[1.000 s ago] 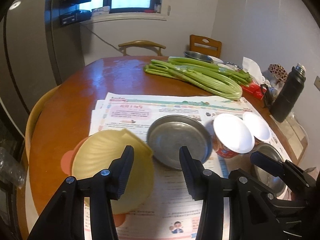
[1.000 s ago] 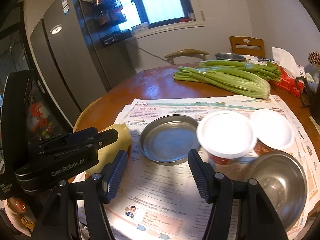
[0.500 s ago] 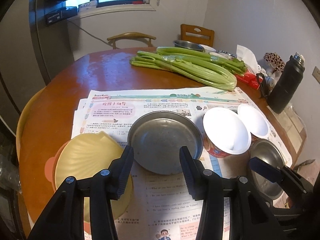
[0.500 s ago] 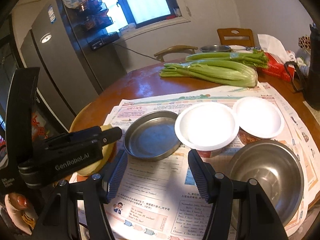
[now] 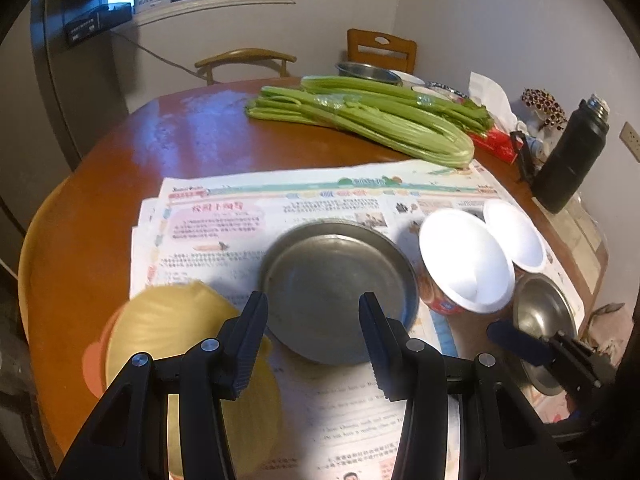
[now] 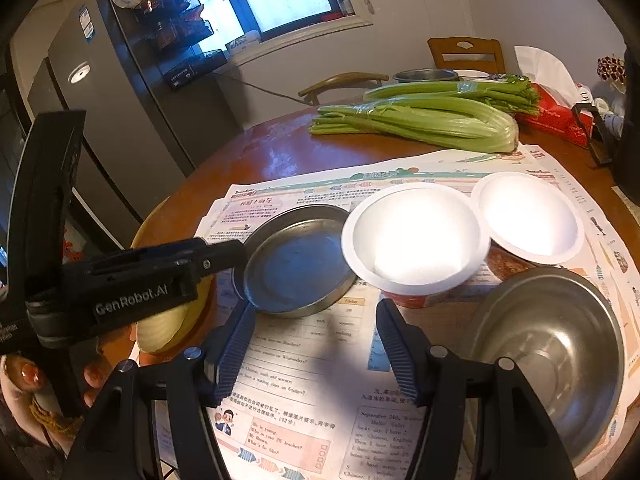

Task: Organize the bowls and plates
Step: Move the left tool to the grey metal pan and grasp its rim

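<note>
A flat steel plate (image 5: pixel 336 280) lies on newspaper at the table's middle; it also shows in the right wrist view (image 6: pixel 298 264). A yellow shell-shaped plate (image 5: pixel 176 332) sits on an orange plate to its left. Two white paper bowls (image 5: pixel 466 258) (image 5: pixel 514 236) stand to its right, with a steel bowl (image 6: pixel 548 356) in front of them. My left gripper (image 5: pixel 312 340) is open and empty, hovering over the steel plate's near edge. My right gripper (image 6: pixel 316 356) is open and empty, above the newspaper near the larger white bowl (image 6: pixel 414 236).
Celery bunches (image 5: pixel 368 118) lie across the far side of the round wooden table (image 5: pixel 100 200). A black flask (image 5: pixel 572 156), a red tissue box (image 6: pixel 556 116) and a far steel bowl (image 5: pixel 368 72) stand at the right and back. Chairs ring the table.
Both grippers have shifted right and forward over the table. The steel plate now sits between my left fingers' line. The steel bowl looms larger at right. Jaws stayed open.
</note>
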`<state>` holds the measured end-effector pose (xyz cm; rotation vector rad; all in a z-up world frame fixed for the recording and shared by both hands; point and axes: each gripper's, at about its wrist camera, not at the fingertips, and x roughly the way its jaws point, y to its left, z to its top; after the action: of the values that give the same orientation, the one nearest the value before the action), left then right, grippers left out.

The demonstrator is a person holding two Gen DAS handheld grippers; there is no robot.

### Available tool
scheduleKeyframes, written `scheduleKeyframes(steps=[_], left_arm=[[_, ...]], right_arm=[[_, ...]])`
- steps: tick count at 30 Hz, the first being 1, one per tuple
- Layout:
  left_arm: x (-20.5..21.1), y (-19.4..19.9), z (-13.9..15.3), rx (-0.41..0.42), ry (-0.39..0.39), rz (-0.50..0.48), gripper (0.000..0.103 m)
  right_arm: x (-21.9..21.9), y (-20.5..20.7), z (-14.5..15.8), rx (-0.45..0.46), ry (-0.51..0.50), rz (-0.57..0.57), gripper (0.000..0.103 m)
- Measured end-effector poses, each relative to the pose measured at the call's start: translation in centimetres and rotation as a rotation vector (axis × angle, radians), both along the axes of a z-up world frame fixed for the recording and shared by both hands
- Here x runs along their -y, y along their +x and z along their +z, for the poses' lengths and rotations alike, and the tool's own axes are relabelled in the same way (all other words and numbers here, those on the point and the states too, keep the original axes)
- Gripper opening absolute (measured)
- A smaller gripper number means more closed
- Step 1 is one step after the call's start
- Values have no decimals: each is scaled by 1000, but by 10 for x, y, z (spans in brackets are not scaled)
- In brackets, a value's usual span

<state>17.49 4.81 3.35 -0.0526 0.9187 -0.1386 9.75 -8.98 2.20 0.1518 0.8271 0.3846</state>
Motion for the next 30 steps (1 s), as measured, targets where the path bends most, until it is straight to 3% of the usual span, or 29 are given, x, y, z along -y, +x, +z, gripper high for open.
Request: scheduleKeyframes(steps=[6, 14, 19, 26, 30], left_arm=[[-7, 22, -2, -26, -8, -15, 49], [-5, 57, -28, -109, 17, -37, 49], [-6, 68, -40, -120, 39, -18, 49], [-9, 79, -51, -149, -1, -23, 49], [-5, 82, -55, -150, 37, -19, 49]], right_arm=[[-11, 10, -7, -28, -5, -6, 63], [-20, 22, -18, -72, -13, -21, 63], [-22, 32, -25, -105, -9, -32, 63], [-30, 43, -36, -147, -20, -32, 63], [-33, 50, -42, -159, -30, -36, 63]])
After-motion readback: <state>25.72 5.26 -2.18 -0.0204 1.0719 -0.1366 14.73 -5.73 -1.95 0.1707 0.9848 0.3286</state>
